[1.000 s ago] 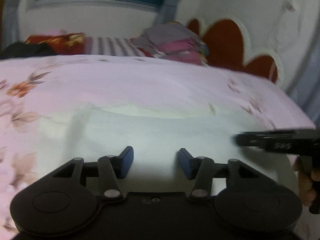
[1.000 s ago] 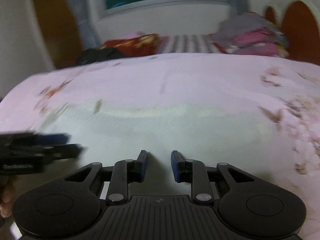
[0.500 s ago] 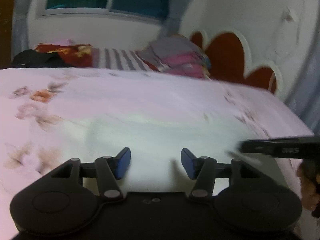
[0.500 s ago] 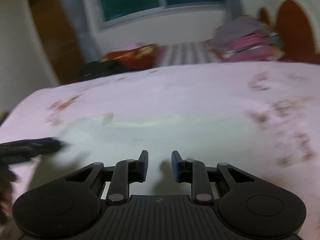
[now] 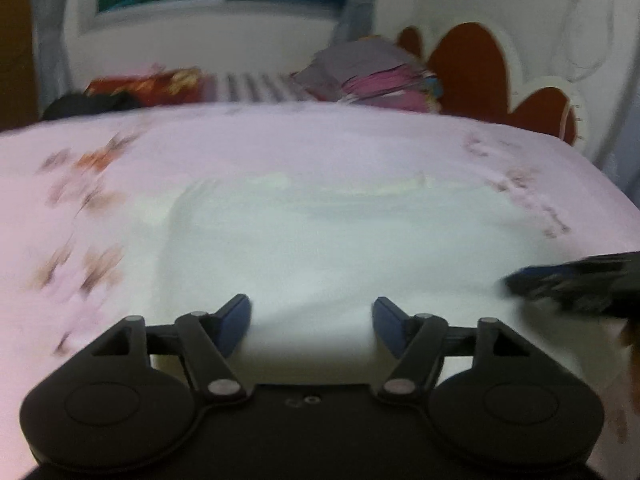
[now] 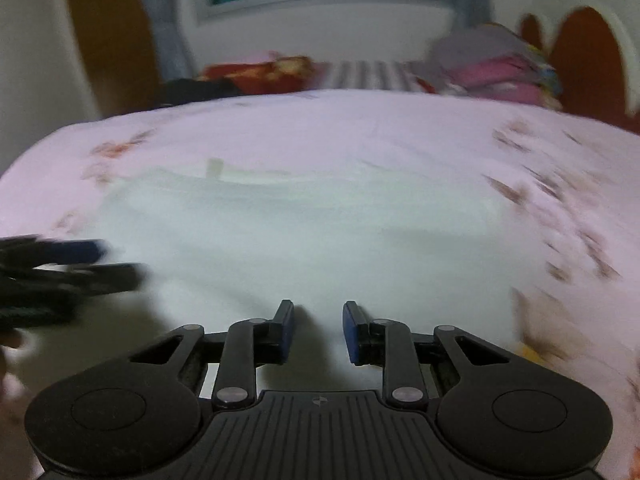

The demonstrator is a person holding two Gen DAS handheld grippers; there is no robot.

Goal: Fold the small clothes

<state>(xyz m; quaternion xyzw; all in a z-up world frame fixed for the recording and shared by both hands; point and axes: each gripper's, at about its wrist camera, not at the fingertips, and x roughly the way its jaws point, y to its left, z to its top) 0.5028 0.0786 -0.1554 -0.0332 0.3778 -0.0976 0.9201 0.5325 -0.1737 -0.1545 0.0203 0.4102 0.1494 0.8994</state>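
We hover over the pale white garment (image 5: 320,248) flat on the pink floral bed (image 5: 280,144); left gripper (image 5: 311,322) has just been widening, empty; right gripper (image 6: 318,330) narrowly parted, empty. Next we likely grab an edge.

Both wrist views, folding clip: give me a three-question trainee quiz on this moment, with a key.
1. True or false: the left gripper holds the pale garment.
2. Which gripper stands wider apart: A) left, B) right?
3. What lies beside the headboard at the far end of the bed?

Key:
1. False. Its jaws are open and have just been opening, nothing gripped between them.
2. A.
3. A pile of clothes.
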